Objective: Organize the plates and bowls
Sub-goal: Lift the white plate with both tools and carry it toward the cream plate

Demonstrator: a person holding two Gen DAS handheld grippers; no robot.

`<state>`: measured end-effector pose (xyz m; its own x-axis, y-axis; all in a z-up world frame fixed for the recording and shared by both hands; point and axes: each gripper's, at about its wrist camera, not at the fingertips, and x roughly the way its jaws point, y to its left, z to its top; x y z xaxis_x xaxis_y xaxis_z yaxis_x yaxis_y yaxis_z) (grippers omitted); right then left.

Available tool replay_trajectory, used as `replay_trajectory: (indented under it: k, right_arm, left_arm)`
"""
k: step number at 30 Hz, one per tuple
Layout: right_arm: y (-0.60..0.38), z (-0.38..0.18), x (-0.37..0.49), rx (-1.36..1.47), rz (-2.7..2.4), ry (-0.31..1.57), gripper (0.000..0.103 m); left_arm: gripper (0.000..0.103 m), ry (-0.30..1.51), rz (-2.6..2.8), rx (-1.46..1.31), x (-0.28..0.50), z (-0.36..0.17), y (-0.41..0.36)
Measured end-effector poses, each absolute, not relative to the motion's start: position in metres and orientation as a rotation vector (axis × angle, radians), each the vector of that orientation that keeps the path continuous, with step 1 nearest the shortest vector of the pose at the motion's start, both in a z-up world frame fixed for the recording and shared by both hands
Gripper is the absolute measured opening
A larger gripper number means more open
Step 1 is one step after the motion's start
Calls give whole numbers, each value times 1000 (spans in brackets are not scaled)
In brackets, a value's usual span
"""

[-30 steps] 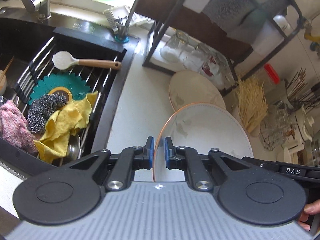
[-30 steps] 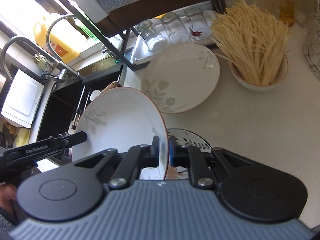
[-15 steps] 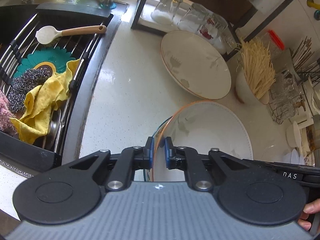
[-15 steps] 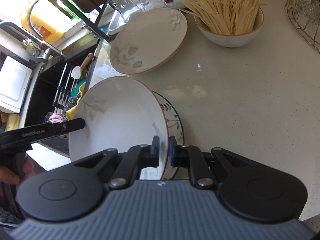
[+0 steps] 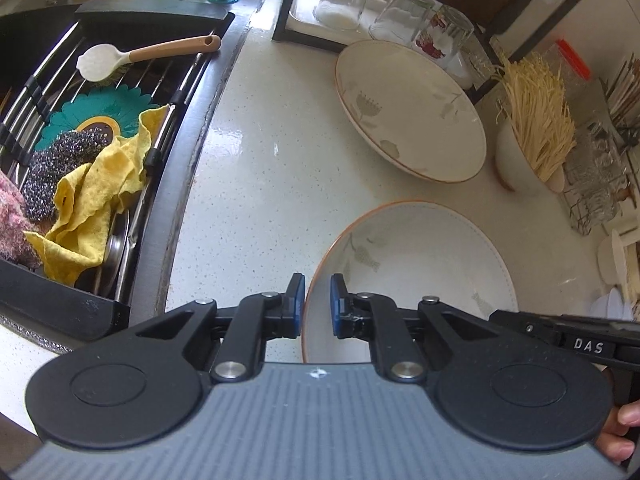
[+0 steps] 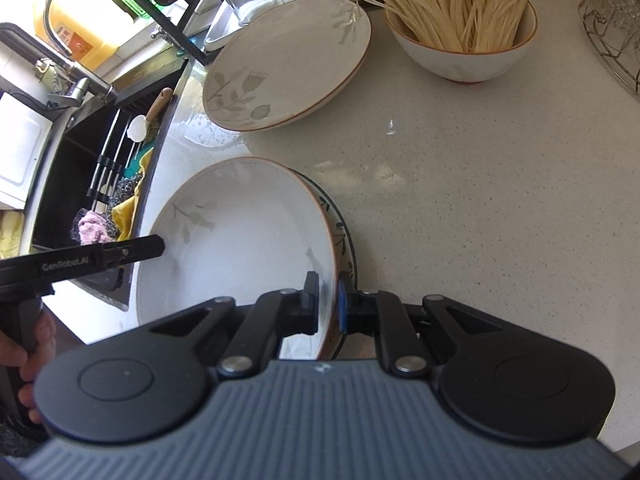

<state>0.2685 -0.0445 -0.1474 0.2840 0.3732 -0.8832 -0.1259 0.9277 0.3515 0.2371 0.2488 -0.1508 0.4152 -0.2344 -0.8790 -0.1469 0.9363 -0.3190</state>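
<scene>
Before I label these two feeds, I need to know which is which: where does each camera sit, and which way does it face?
Left wrist: on the left tool, looking steeply down at the counter beside the sink; shows its fingers clamped on the bowl rim and the right tool's arm.
Right wrist: on the right tool, looking down from the bowl's opposite side; shows its fingers on the rim, the left tool's arm and a hand.
Shared: the bowl, plate, noodle bowl, sink.

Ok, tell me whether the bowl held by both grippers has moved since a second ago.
Yes. The held bowl has come down toward the patterned plate on the counter; a second ago it stood well above that plate, whose face showed more.
</scene>
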Motion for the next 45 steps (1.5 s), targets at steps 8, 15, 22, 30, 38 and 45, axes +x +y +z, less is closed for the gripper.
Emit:
replay_trajectory:
  k: [8, 15, 22, 30, 38, 45]
  right_arm:
    - [-53, -141, 265, 279, 330, 1230, 15]
    - [-56, -127, 262, 276, 347, 1182, 17]
    - [-50, -127, 257, 243, 367, 1162, 40]
    - [-41, -134, 257, 158, 316, 1144, 29]
    - [-40, -135, 258, 138, 331, 1137, 11]
    - [-41, -138, 257, 117, 345, 1147, 7]
  left_arm:
    - [16, 1132, -72, -440, 228, -140, 256]
    - [16, 1108, -66, -419, 217, -131, 252]
    - [16, 1093, -56, -373, 211, -133, 246]
    - [10, 1098, -80, -371, 213, -138, 238]
    - [10, 1086, -78, -335, 207, -137, 230]
    - [10, 1026, -46, -356, 199, -123, 246]
